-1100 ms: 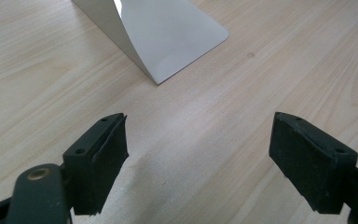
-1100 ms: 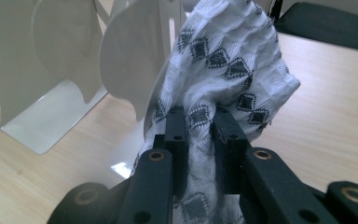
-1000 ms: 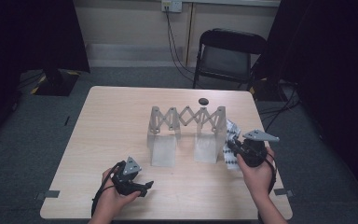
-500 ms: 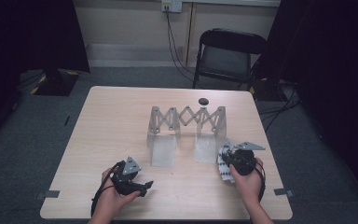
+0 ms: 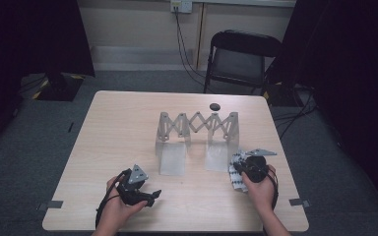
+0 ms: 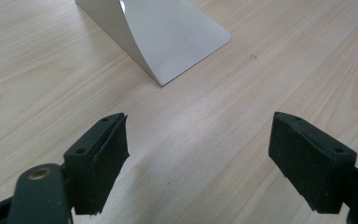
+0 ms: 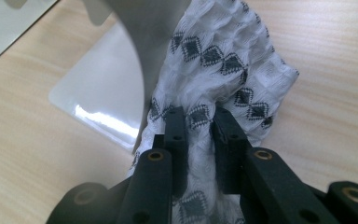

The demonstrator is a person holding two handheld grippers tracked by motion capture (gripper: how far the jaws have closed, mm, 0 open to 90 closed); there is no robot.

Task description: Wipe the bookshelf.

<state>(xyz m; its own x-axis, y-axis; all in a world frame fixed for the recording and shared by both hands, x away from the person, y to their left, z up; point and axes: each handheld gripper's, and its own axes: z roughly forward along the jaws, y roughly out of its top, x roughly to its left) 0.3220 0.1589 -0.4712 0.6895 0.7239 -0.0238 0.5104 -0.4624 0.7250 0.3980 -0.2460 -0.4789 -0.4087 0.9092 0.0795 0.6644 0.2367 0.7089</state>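
The step in hand seems to be the setting down of a white waffle-weave cloth with small black diamond marks [image 7: 223,70] on the pale wooden counter [image 5: 118,132]. The right gripper [image 7: 196,122] has its fingers [image 7: 175,135] closed almost together on a fold of this cloth, and the rest of the cloth lies bunched ahead of the fingers, touching the counter. Just left of the fingers stands one foot of the grey metal scissor-type folding rack [image 5: 197,125], and the cloth lies against it. In the high view the cloth [image 5: 236,173] sits beside the right gripper [image 5: 248,167], near the right foot of the rack.

The left gripper [image 6: 198,154] rests low over the counter with its fingers [image 6: 100,158] wide apart and nothing between them; the other rack foot is ahead of them.

I judge that the next move calls for a choice: to loosen the right fingers, or to lift the cloth up toward the rack's bars.
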